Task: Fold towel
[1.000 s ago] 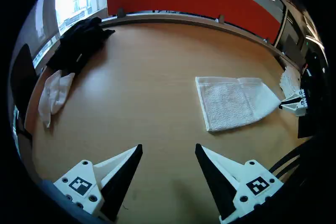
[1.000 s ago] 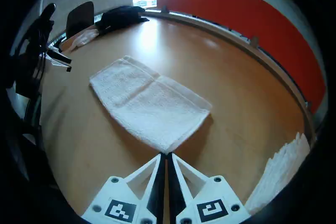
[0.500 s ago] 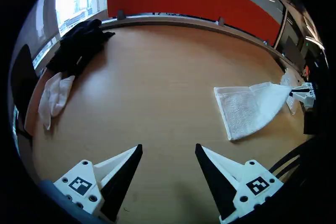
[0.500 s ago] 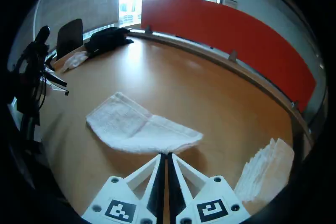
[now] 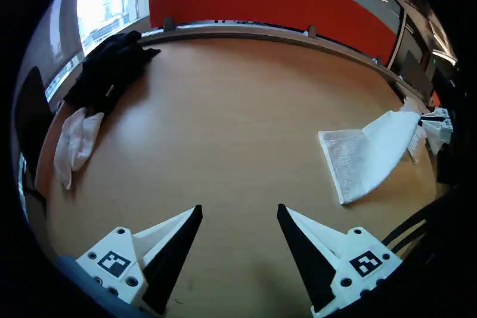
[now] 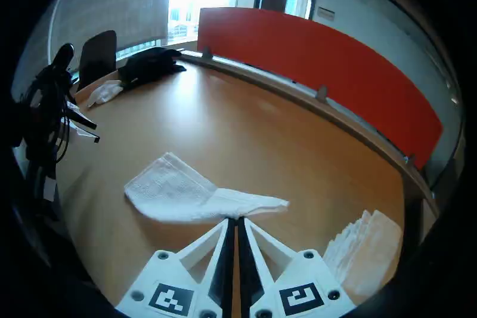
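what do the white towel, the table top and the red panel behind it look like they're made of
The towel looks like cotton terry, matte: nubby looped surface, drapes limply. The table: wood or wood-look laminate, can't tell which; light grain, soft sheen from window glare. The red panel: smooth, even colour; maybe painted board, plastic or fabric-covered.

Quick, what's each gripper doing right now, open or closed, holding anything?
Left gripper: open, holding nothing.
Right gripper: shut on a corner of the white towel.

A pinched corner of the towel (image 6: 173, 195) hides between the pressed-together fingers of the right gripper (image 6: 237, 221); the stack of folded white cloths (image 6: 364, 249) runs off the view's edge.
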A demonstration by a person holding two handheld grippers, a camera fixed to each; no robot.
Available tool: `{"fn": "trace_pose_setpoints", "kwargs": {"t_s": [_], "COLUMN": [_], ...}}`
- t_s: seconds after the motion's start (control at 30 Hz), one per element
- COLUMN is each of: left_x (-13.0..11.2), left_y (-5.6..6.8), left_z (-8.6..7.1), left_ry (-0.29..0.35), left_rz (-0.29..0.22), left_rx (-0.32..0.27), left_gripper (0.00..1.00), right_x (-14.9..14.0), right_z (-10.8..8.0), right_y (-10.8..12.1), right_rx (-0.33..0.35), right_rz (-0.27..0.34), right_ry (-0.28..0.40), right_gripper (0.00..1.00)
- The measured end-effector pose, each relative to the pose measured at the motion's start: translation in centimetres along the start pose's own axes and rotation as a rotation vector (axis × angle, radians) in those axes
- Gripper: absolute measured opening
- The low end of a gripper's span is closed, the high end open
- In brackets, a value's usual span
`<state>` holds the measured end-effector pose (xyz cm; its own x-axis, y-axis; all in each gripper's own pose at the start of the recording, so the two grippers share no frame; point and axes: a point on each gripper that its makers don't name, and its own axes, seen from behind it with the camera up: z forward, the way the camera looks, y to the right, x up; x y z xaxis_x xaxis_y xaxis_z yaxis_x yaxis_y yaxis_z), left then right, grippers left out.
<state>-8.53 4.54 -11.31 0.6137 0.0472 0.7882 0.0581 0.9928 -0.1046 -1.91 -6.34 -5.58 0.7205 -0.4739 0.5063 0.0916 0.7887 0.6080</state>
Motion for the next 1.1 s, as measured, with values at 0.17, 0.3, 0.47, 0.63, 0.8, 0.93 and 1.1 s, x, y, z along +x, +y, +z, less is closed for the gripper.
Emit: {"fn": "trace_pose_setpoints", "kwargs": {"t_s": [0.17,0.3,0.47,0.63,0.8,0.93,1.1], "left_x": [0.2,0.3,0.4,0.5,0.7,0.8,1.0], "left_y": [0.0,0.0,0.0,0.1,0.2,0.2,0.3], "left_z": [0.0,0.0,0.1,0.1,0.0,-0.1,-0.2], "left_ry": [0.003,0.004,0.003,0.006,0.010,0.015,0.021], "left_rz": [-0.002,-0.003,-0.002,-0.001,0.000,0.001,-0.004], "left_rx": [0.000,0.001,0.002,0.000,-0.004,-0.006,-0.009], "left_gripper": [0.93,0.93,0.93,0.93,0.93,0.93,0.93], "right_x": [0.5,0.7,0.9,1.3,2.0,2.4,3.0], "right_z": [-0.4,-0.5,-0.5,-0.1,0.4,0.8,1.4], "right_y": [0.5,0.5,0.0,-1.1,-2.6,-3.8,-5.7], "right_rx": [-0.008,-0.005,0.006,0.031,0.063,0.090,0.131], "right_rz": [-0.007,-0.007,-0.014,-0.027,-0.043,-0.053,-0.061], "right_ry": [0.004,0.006,0.010,0.013,0.018,0.021,0.024], "right_gripper": [0.05,0.05,0.05,0.05,0.05,0.05,0.05]}}
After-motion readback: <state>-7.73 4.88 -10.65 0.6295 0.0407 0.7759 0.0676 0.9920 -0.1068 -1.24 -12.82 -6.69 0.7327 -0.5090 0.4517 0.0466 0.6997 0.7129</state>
